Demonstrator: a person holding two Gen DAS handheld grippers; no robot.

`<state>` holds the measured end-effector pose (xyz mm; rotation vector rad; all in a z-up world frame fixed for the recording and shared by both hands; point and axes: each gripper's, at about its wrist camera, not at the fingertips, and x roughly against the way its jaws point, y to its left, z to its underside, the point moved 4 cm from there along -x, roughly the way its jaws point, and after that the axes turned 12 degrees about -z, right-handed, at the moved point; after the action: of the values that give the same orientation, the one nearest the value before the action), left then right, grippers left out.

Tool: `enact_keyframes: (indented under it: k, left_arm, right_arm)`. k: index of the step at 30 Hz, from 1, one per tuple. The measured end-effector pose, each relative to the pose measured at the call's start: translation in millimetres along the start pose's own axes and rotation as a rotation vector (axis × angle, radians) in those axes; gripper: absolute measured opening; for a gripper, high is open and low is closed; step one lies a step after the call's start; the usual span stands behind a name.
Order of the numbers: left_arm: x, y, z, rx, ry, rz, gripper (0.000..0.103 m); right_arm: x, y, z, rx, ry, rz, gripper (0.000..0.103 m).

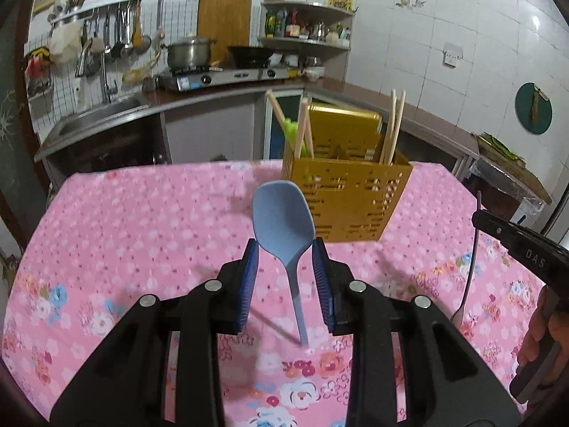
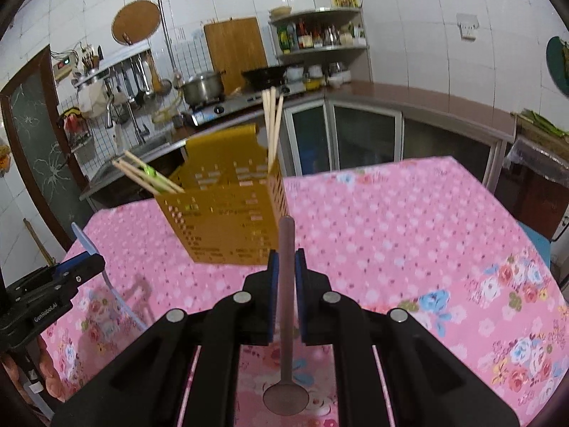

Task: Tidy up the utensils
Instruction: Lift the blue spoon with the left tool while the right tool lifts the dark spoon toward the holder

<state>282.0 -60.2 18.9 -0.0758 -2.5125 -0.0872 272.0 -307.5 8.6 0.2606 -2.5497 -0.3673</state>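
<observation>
Left gripper (image 1: 285, 249): showing black plastic arms, angular and hollowed with cut-out slots.
Left fingers (image 1: 249, 281): wearing ribbed blue pads.
Left pivots: gleaming as four round silver pins across the arms.
Left side marking: reading "GenRobot.AI" in white, seen from the right wrist camera.
Right gripper (image 2: 284, 267): matching in black, blue pads, silver pins.
Right side marking: reading "DAS" in raised letters.
</observation>
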Motion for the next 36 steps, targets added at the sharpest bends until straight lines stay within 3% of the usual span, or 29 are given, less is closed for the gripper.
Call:
enact_keyframes:
  k: [1, 2, 3, 12, 17, 20, 22, 23, 28, 31, 36]
  left_arm:
    - [2, -1, -3, 0.001, -0.012, 0.000, 0.029]
    - [3, 0, -5, 0.001, -0.021, 0.004, 0.020]
    - [3, -1, -7, -0.002, -0.024, 0.012, 0.000]
    - [-7, 5, -21, 0.021, -0.016, 0.030, 0.000]
    - [-31, 34, -17, 0.140, 0.100, 0.027, 0.000]
    - [-51, 50, -7, 0.187, 0.179, -0.005, 0.014]
    - [-64, 57, 0, 0.213, 0.233, -0.022, 0.034]
    - [-69, 59, 4, 0.228, 0.258, -0.024, 0.038]
    - [-104, 60, 17, 0.272, 0.377, -0.019, 0.038]
    - [-129, 51, 18, 0.270, 0.435, -0.052, 0.037]
    - [-157, 42, 9, 0.282, 0.468, -0.074, 0.037]
  right_arm:
    - [1, 1, -3, 0.002, -0.009, -0.003, 0.009]
    - [2, 2, -5, 0.002, -0.017, -0.005, 0.009]
    - [3, 2, -8, 0.002, -0.030, -0.008, 0.009]
    - [-1, -1, -20, 0.011, -0.053, -0.017, 0.009]
    - [-13, -10, -13, -0.004, -0.004, -0.009, 0.009]
    - [-21, -18, -7, -0.022, 0.018, 0.003, 0.009]
    - [-28, -25, -3, -0.042, 0.039, 0.006, 0.009]
    - [-31, -27, -1, -0.047, 0.048, 0.008, 0.009]
    - [-45, -40, 8, -0.060, 0.080, 0.019, 0.009]
    - [-51, -46, 10, -0.067, 0.091, 0.021, 0.009]
    - [-58, -54, 10, -0.063, 0.106, 0.029, 0.009]
